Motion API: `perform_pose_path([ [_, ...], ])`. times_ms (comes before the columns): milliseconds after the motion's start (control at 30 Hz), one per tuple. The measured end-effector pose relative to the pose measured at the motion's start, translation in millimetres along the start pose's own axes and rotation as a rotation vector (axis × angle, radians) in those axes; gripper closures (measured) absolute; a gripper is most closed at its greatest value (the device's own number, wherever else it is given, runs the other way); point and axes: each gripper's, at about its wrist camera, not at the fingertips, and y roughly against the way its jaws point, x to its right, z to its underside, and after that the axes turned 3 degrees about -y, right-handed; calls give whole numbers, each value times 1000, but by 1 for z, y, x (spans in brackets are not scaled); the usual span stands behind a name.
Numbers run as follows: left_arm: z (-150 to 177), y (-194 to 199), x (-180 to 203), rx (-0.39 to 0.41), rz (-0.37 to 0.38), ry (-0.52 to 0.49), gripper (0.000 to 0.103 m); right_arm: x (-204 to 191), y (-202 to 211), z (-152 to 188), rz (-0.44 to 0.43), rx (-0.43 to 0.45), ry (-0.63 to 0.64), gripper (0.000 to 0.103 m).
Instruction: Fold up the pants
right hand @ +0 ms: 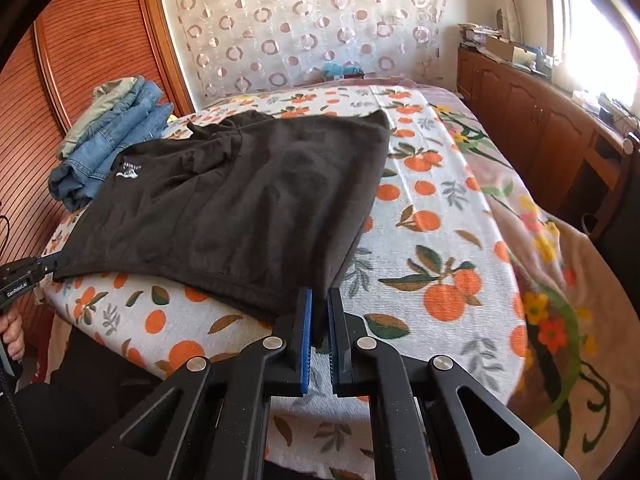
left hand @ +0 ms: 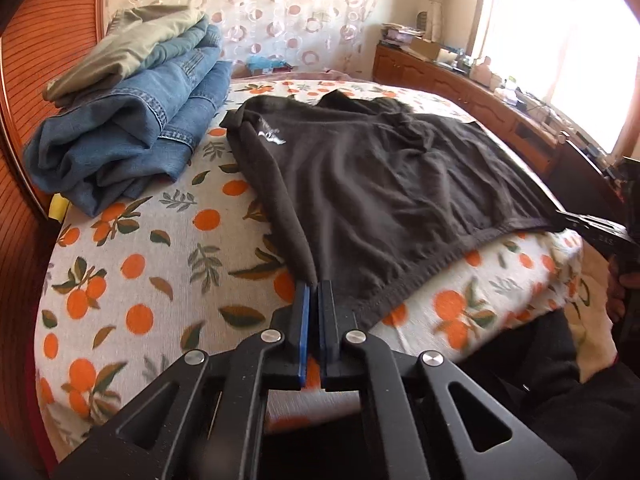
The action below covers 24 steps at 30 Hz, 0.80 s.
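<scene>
Your left tool [left hand: 314,286] and right tool [right hand: 320,296] are each clenched on a near hem corner of the dark pants [right hand: 240,200], spread on the bed [right hand: 440,240]. Thin pinches: uneven pull toward 12 o'clock could slip a corner, skewing the fold.

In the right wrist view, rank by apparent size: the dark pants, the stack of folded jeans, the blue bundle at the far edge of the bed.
1. dark pants, by far the largest
2. stack of folded jeans
3. blue bundle, smallest, though it lies farthest from the camera, so its true size is unsure.
</scene>
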Motion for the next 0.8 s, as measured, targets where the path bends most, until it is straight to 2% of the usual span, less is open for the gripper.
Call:
perform_pose_path([
  [200, 18, 19, 8, -33, 21, -21, 99, 3, 23, 7, -6, -19, 51, 96],
  [433, 8, 24, -9, 9, 9, 26, 98, 2, 18, 8, -4, -52, 38, 96],
  [600, -10, 17, -27, 25, -21, 39, 80, 0, 23, -5, 8, -6, 37, 87],
  [667, -19, 11, -35, 32, -29, 45, 61, -4, 23, -11, 16, 15, 55, 83],
  [733, -26, 7, -41, 48, -34, 47, 57, -9, 21, -18, 24, 29, 67, 73],
  [800, -33, 2, -45, 59, -38, 46, 57, -15, 19, -25, 18, 47, 77, 71],
])
